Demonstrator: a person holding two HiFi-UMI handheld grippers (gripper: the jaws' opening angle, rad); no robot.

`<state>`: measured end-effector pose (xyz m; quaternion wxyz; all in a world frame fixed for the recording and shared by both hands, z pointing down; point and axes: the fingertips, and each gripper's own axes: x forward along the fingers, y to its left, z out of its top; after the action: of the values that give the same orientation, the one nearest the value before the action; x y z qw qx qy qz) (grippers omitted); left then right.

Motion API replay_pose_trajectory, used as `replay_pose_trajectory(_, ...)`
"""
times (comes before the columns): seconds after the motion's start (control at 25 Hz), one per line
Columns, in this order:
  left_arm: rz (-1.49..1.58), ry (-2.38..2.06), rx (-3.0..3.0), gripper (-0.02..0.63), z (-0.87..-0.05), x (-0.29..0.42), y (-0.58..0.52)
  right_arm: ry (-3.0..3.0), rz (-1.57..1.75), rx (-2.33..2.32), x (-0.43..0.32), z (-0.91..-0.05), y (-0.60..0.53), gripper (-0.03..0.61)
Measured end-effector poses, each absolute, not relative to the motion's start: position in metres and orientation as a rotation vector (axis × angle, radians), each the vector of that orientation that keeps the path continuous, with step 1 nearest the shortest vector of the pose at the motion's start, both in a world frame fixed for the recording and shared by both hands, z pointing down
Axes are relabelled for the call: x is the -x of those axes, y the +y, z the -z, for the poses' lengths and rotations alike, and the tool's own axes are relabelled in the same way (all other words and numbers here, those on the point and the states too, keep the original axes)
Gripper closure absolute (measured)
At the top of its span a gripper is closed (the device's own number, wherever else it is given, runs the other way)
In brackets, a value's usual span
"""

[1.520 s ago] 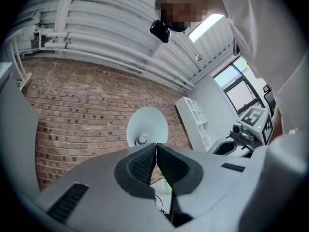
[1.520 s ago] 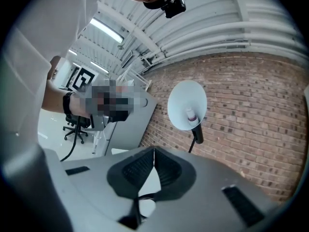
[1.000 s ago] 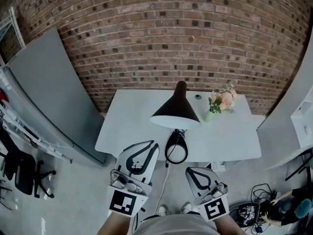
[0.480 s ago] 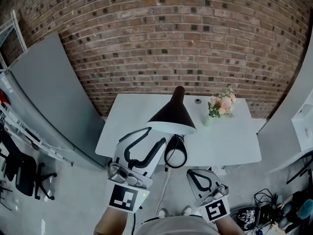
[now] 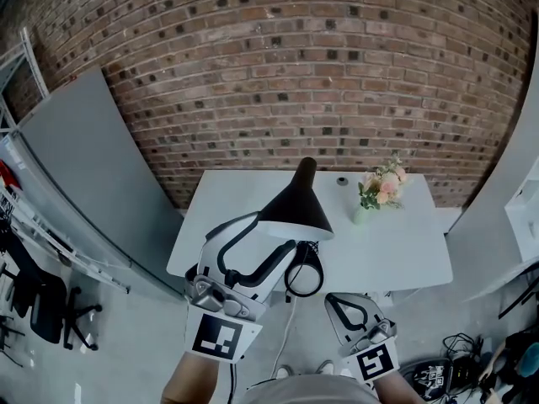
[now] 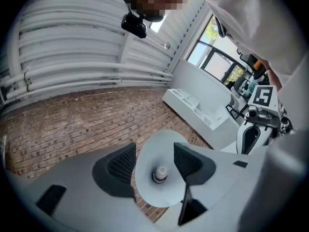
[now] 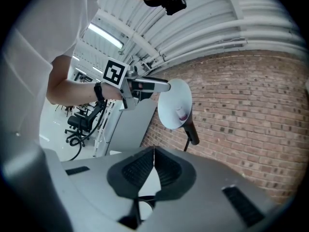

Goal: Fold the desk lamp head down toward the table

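Black lamp head (image 5: 296, 205) between left gripper's (image 5: 271, 231) just-opened jaws (not gripped); right gripper's (image 5: 344, 300) jaws together, empty.

We carried pale grey left tongs (image 5: 275, 230) and right tongs (image 5: 337, 300), pads (image 6: 120, 166) black and ribbed; each bore a white cube (image 5: 215, 341) with black square markers. Left jaws had just been opening, lamp shade (image 5: 295, 207) between them. We wore a white top (image 7: 43, 28) and a dark wristband (image 7: 98, 92).

Your white table (image 5: 396, 259) carries three things: a black desk lamp (image 5: 295, 210) standing near the edge closest to you, a small vase of pink flowers (image 5: 379, 187) toward the back right, and a small dark round object (image 5: 341, 180) just left of the flowers.
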<state>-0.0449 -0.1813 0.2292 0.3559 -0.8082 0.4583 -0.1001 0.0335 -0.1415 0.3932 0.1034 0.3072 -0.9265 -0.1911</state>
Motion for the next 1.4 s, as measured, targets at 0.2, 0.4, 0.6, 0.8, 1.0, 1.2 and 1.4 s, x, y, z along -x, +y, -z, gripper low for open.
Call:
replay_pose_trajectory(0.2,0.312,1.134,2.092,0.373,-0.233,0.043,-0.185,-2.750,0.555,-0.914,-0.035,-0.394,-0.146,0.560)
replay_pose_trajectory(0.4,0.289,1.117,2.109,0.370,-0.235,0.041,-0.182,-2.762,0.546,-0.915,-0.036,-0.395,-0.151,0.560)
replay_pose_trajectory(0.6,0.316,1.133,2.139,0.370,-0.242,0.042,-0.181,-2.782,0.534,-0.902,-0.034,-0.394,-0.153,0.560)
replay_pose_trajectory(0.8,0.302,1.146,2.168,0.369,-0.249,0.043,-0.178,-2.803,0.519,-0.887,-0.030,-0.394,-0.153,0.560)
replay_pose_trajectory(1.0,0.299,1.163,2.200,0.364,-0.256,0.042,-0.175,-2.809,0.503,-0.860,-0.028,-0.398,-0.151,0.560)
replay_pose_trajectory(1.2,0.262,1.176,2.242,0.350,-0.260,0.044,-0.170,-2.808,0.496,-0.848,-0.026,-0.400,-0.149,0.560)
replay_pose_trajectory(1.4,0.248,1.184,2.276,0.339,-0.265,0.043,-0.169,-2.814,0.475,-0.858,-0.030,-0.404,-0.150,0.560)
